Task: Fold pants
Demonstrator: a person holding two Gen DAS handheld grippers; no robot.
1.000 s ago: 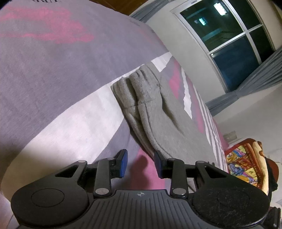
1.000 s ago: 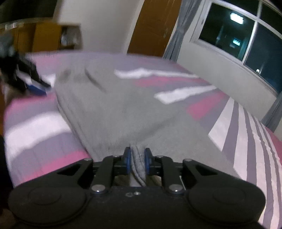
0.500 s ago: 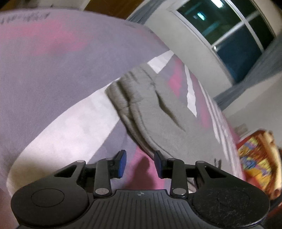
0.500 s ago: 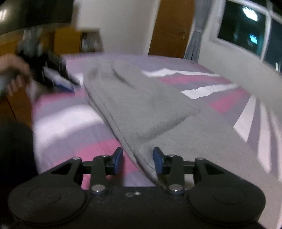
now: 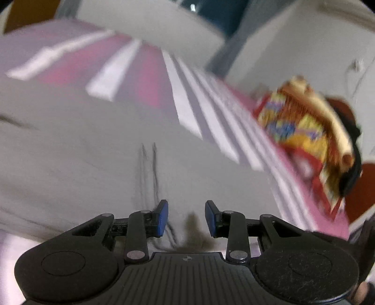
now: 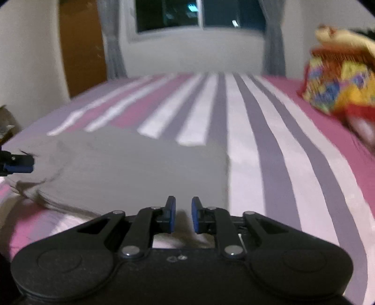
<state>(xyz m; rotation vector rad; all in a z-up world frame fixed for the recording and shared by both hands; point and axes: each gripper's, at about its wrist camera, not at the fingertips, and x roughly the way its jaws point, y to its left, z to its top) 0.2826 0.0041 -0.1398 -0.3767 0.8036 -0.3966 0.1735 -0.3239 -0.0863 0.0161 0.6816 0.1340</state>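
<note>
Blurrily, grey pants (image 6: 131, 169) lie folded; both grippers' jaws gape, empty, near hem hidden.

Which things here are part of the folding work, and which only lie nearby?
Part of the job:
- grey pants
- left gripper, open
- right gripper, open

Just nearby:
- striped bed cover
- colourful cloth bundle
- window

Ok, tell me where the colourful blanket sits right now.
The colourful blanket is at the far right of the striped bed in the right wrist view, well apart from the grey pants.
</note>
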